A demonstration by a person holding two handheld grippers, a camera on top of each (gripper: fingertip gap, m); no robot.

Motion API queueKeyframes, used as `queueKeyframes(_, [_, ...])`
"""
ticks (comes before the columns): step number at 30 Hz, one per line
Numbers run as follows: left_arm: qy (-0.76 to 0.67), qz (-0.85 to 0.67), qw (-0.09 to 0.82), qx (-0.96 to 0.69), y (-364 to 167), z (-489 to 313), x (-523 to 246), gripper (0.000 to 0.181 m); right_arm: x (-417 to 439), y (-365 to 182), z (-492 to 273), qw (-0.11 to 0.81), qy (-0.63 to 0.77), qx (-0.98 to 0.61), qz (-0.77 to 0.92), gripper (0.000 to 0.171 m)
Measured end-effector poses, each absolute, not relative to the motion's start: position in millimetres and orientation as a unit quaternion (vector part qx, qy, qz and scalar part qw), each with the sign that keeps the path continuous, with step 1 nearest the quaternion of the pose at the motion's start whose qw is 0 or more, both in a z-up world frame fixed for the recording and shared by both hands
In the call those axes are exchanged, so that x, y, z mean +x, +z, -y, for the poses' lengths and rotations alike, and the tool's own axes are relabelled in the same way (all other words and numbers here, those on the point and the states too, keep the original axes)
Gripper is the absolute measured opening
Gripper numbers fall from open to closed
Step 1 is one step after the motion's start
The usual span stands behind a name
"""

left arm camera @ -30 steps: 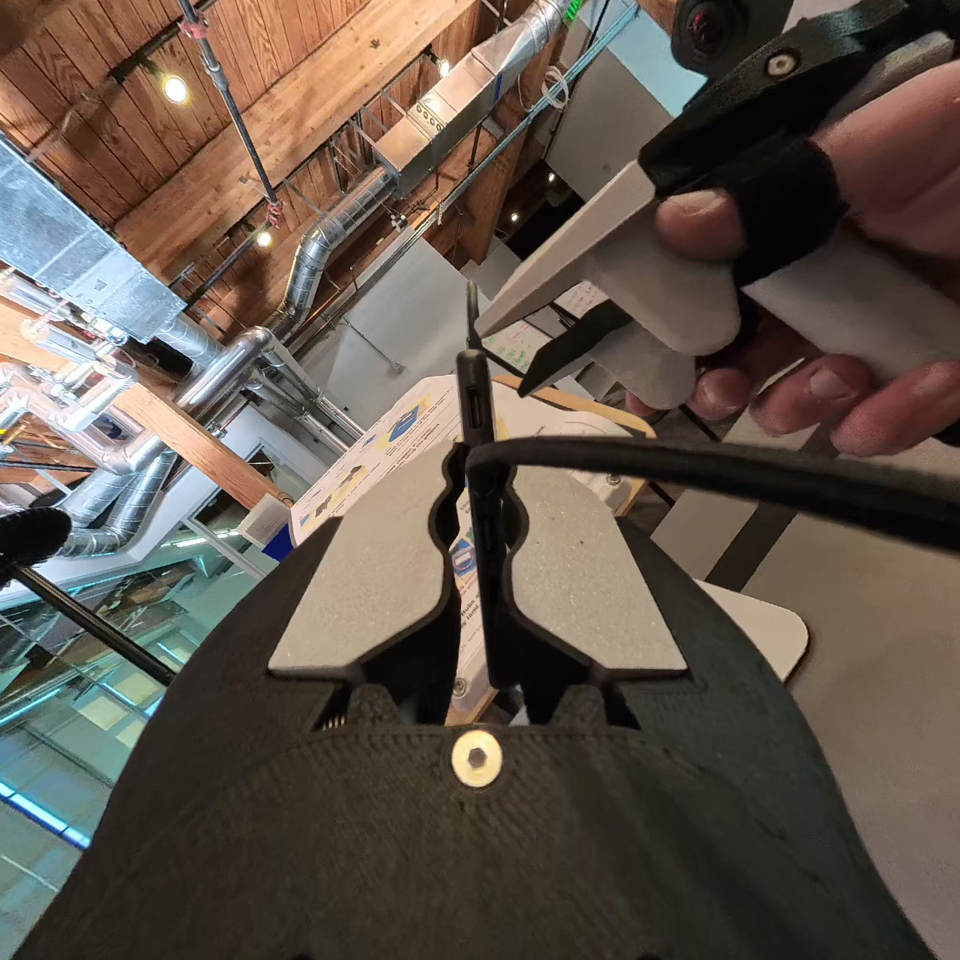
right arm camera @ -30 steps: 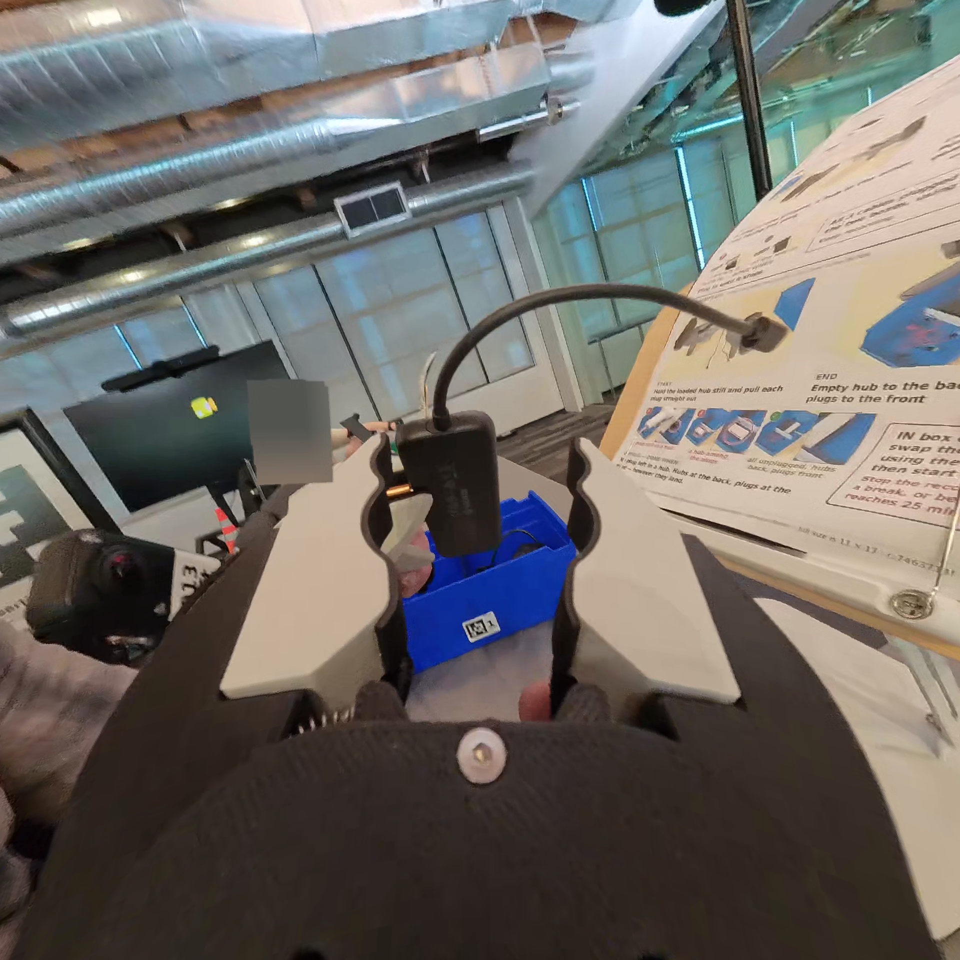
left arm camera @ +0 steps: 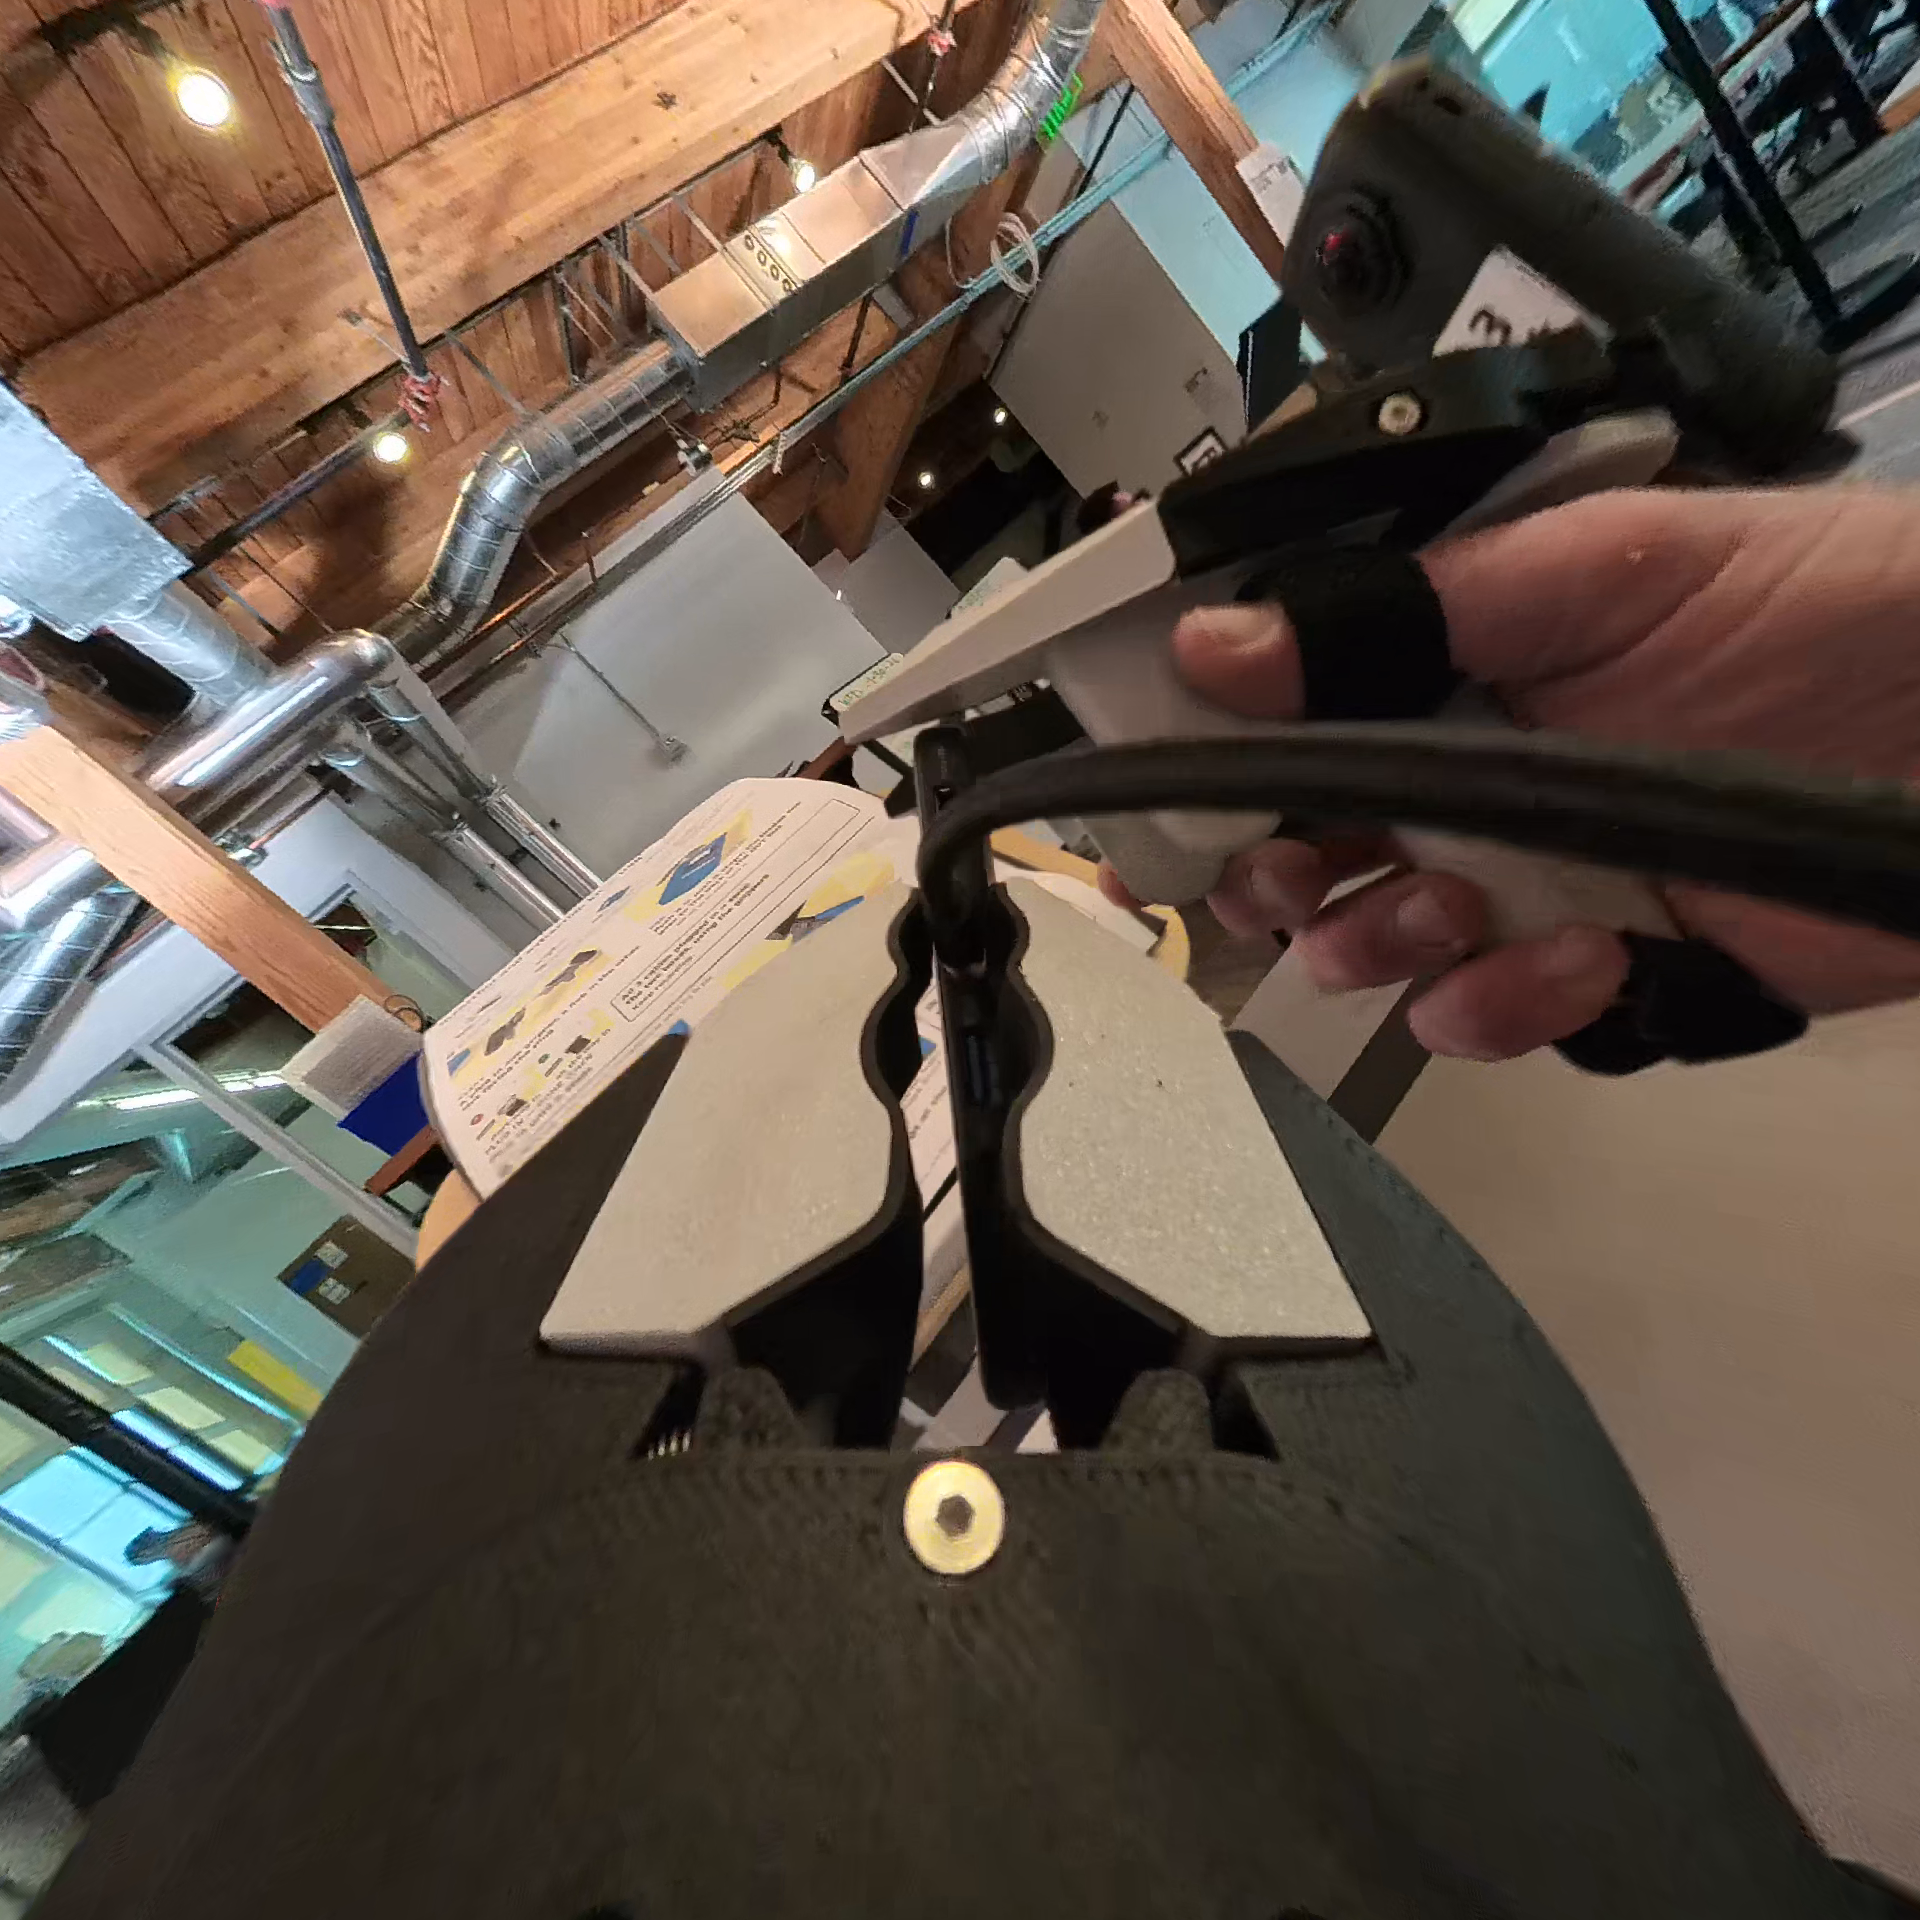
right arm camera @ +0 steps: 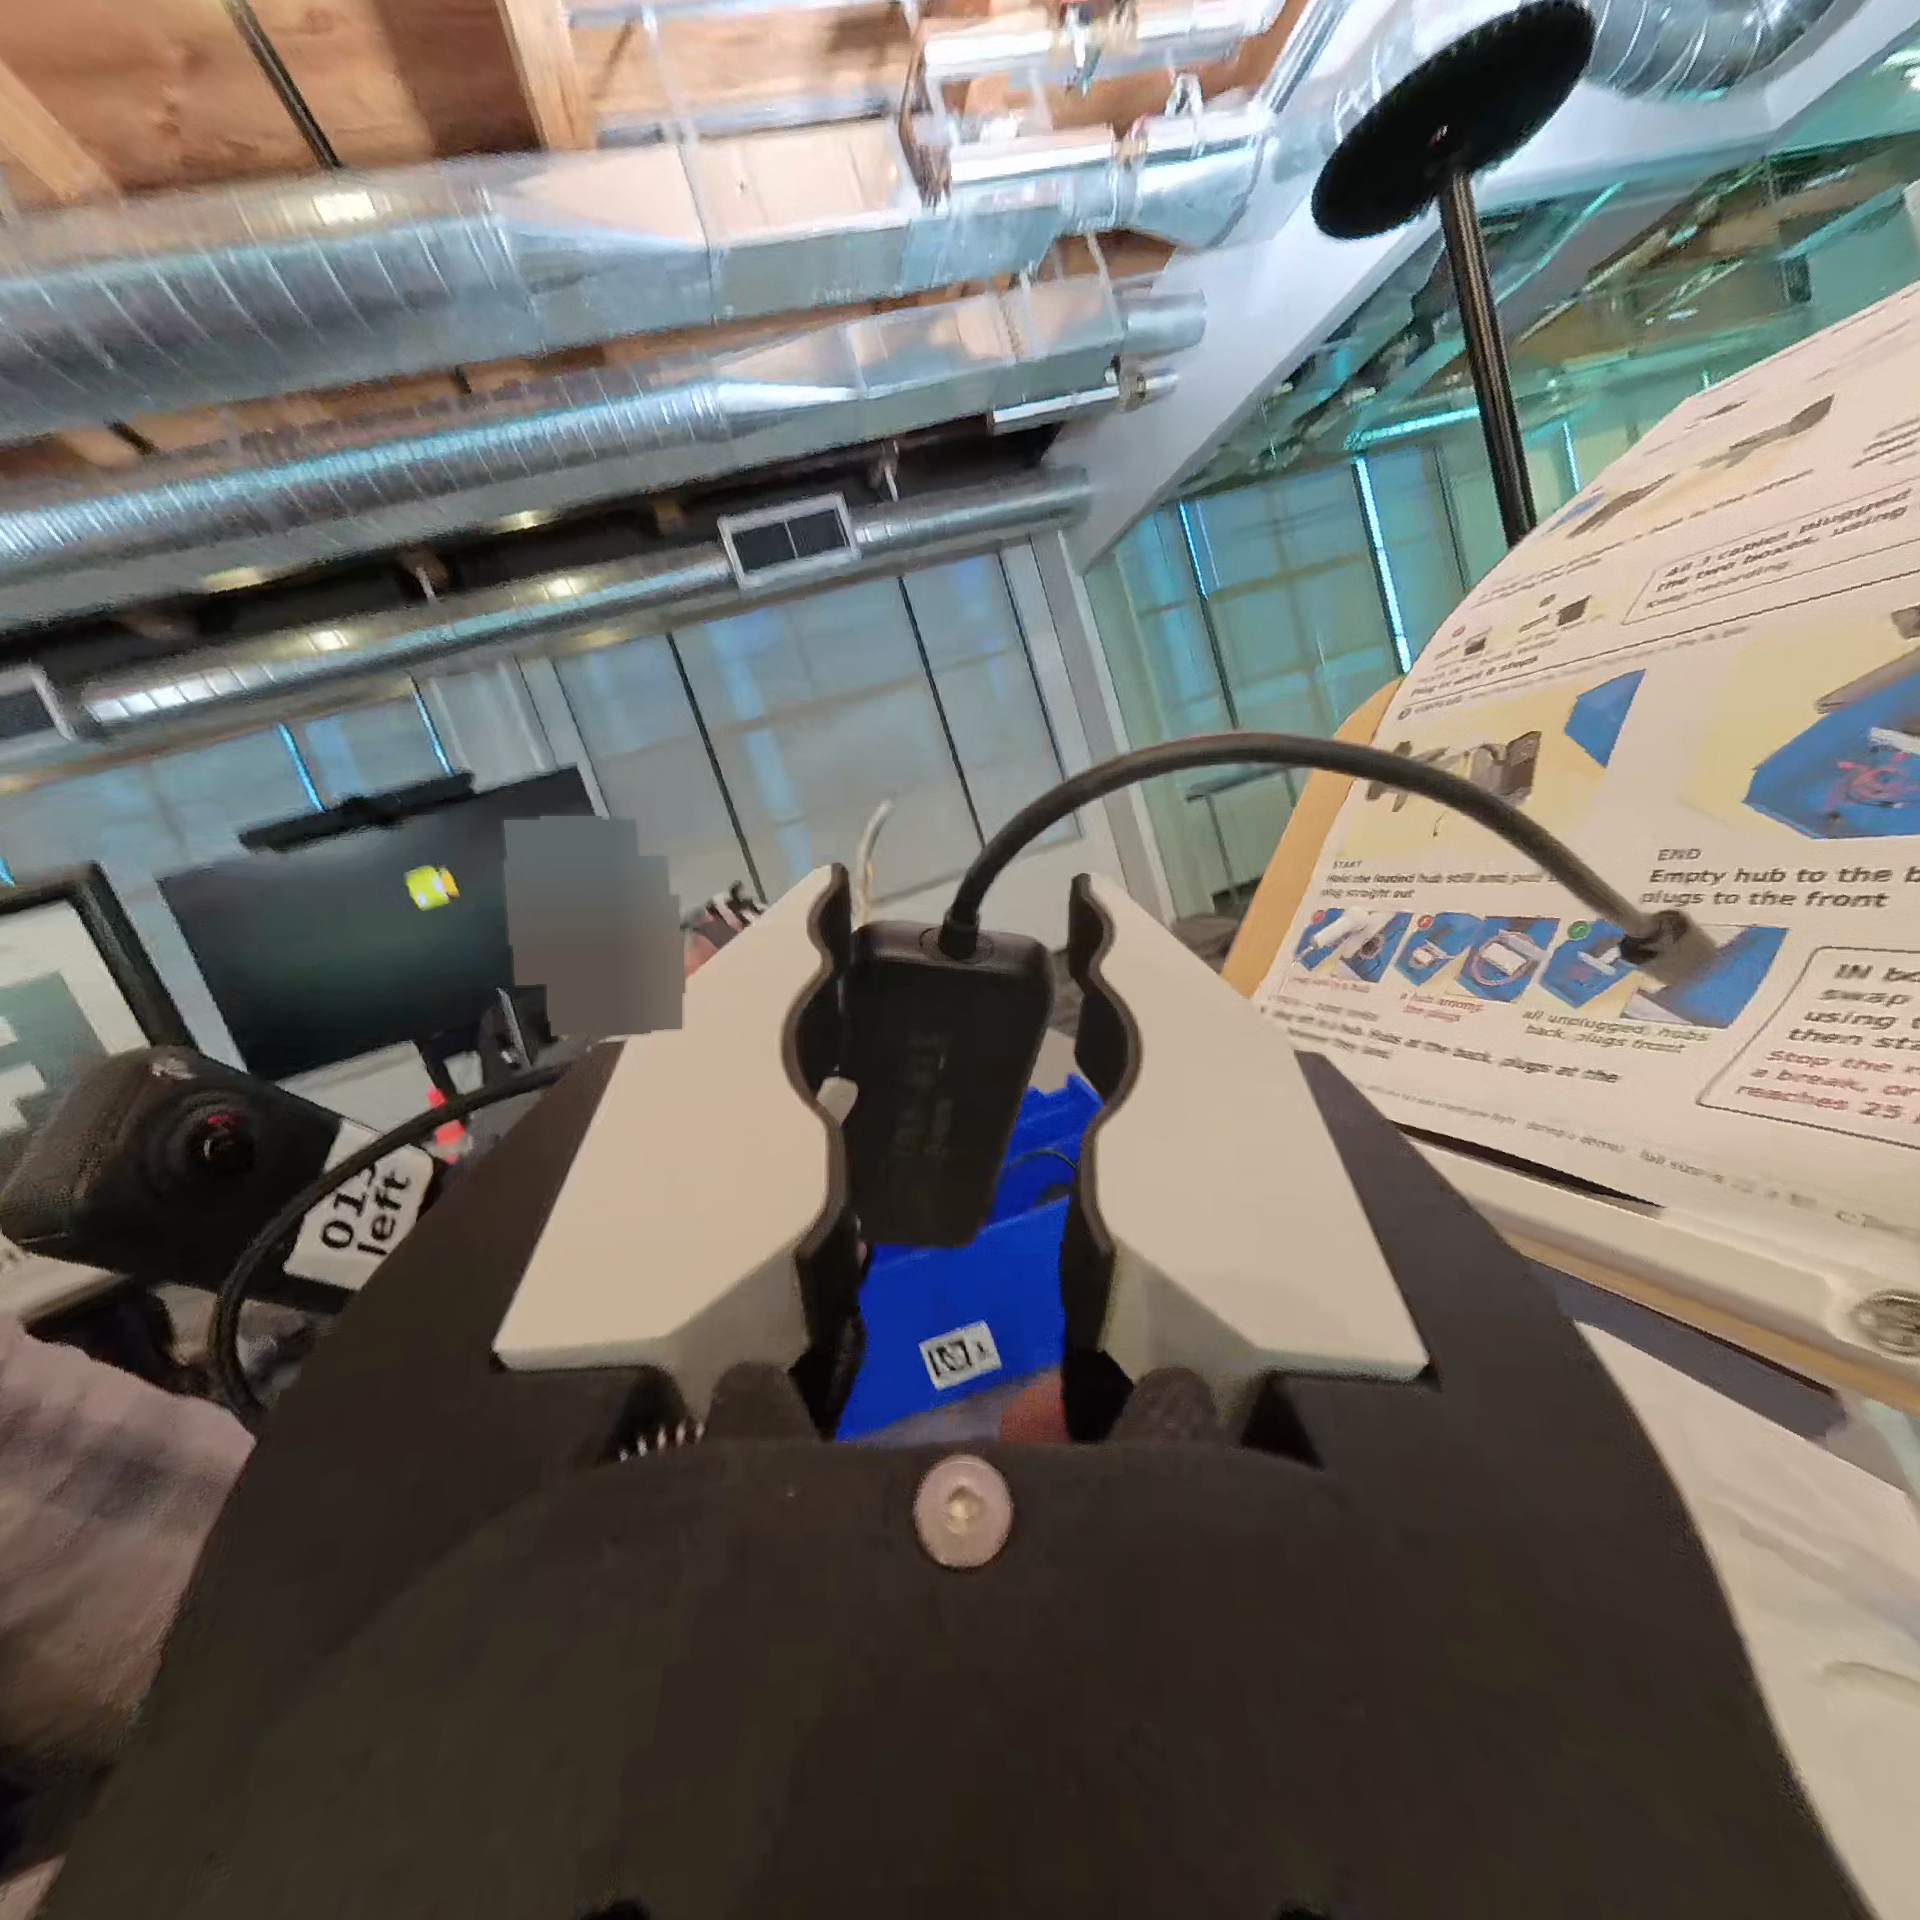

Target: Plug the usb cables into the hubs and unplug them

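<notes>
Both grippers tilt upward: left gripper (left arm camera: pixel 961 935) clamps the black hub (left arm camera: pixel 977 1122) edge-on; right gripper (right arm camera: pixel 951 935) gapes around it, blue bin (right arm camera: pixel 956 1299) behind

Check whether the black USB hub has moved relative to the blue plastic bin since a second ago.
Cannot tell: in the right wrist view the black USB hub hangs above the blue plastic bin as before; the camera moved.

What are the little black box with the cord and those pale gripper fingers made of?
The hub looks like matte black moulded plastic: smooth, dull, rounded corners. Its cable seems rubbery, holding a soft curve. The left gripper has pale fingers with a grainy, speckled face, probably printed plastic, edged in black. The blue bin looks like glossy hard plastic.
</notes>
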State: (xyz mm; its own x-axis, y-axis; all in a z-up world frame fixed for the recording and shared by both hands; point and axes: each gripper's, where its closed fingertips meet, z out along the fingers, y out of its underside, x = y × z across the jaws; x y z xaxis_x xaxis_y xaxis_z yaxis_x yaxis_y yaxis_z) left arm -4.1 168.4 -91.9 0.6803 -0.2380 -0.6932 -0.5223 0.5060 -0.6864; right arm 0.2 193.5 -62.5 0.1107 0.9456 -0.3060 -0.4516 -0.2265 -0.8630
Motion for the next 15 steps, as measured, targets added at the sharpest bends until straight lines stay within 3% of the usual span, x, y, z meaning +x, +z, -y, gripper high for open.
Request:
queueKeyframes(5, [0.171,-0.402,0.771,-0.463,-93,-172,-10,0.01,2,-75,-195,0.522,0.572,-0.563,0.287,0.071])
queueKeyframes(15, [0.306,-0.458,0.738,-0.391,-107,-173,6,0.01,-7,-105,-202,0.444,0.579,-0.629,0.269,0.057])
